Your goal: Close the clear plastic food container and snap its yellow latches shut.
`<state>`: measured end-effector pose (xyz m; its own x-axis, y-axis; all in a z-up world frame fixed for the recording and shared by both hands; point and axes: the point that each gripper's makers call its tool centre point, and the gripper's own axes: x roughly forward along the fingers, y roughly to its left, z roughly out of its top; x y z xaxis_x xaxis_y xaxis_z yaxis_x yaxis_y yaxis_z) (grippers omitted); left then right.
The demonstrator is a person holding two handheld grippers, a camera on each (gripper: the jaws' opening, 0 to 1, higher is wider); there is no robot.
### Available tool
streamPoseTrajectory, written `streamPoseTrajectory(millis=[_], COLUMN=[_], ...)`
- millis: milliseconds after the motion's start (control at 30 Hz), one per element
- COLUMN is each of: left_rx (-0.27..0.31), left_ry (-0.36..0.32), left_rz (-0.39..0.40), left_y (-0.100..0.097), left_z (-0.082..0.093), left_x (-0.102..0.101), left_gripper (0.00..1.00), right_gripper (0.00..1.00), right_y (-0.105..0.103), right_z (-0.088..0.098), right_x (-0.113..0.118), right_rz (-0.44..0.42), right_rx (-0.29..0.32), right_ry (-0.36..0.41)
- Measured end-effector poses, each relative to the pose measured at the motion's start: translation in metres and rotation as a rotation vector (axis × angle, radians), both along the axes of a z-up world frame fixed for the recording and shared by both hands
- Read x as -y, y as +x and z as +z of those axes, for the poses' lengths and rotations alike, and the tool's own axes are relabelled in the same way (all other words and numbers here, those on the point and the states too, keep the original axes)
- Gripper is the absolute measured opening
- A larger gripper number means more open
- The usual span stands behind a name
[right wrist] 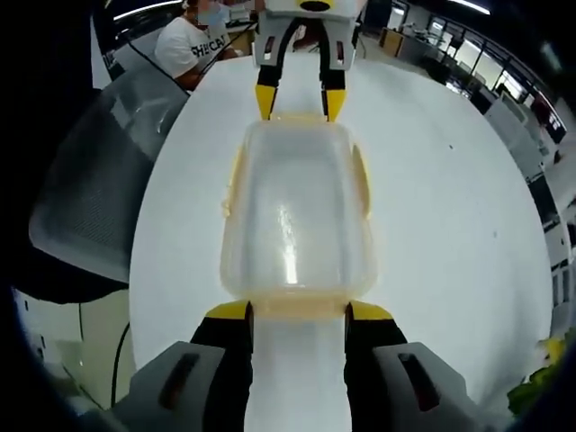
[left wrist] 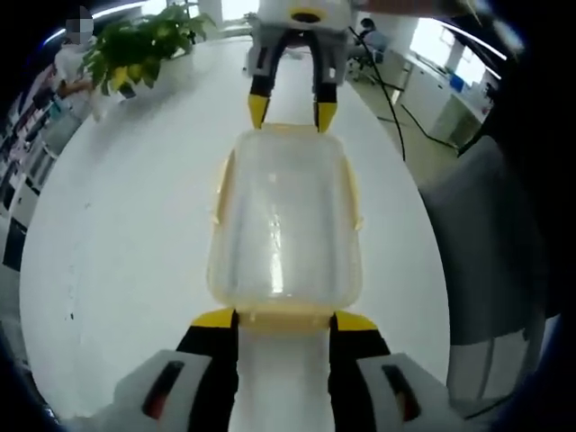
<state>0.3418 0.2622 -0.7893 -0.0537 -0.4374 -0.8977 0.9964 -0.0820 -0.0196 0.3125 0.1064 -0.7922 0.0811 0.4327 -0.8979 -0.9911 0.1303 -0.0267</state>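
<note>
The clear plastic container (left wrist: 284,220) (right wrist: 297,216) lies on the white table with its lid on top; yellow latches (left wrist: 220,184) (right wrist: 363,180) run along its long sides. My left gripper (left wrist: 284,319) (right wrist: 300,101) is open at one short end, its yellow tips on either side of that end's yellow latch (left wrist: 283,315). My right gripper (right wrist: 299,311) (left wrist: 292,112) is open at the opposite short end, flanking the latch (right wrist: 297,308) there. Whether the tips touch the latches I cannot tell.
The white oval table (left wrist: 126,225) (right wrist: 450,198) spreads around the container. A potted plant (left wrist: 144,45) stands at one end. A grey chair (left wrist: 490,243) (right wrist: 99,171) sits beside the table edge. A person (right wrist: 193,40) sits beyond the table.
</note>
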Motion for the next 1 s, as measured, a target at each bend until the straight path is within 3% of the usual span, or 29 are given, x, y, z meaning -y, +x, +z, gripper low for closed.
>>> streamPoseTrajectory(millis=[1000], left_rx=[0.033], left_ry=[0.073], left_rz=[-0.026], left_y=[-0.0005], left_z=[-0.0022], left_x=[-0.0013], left_gripper=[0.34], right_gripper=[0.37], right_y=[-0.0025], right_z=[-0.0004], right_x=[-0.0021], right_rz=[-0.001], right_rx=[-0.017], right_ry=[-0.061])
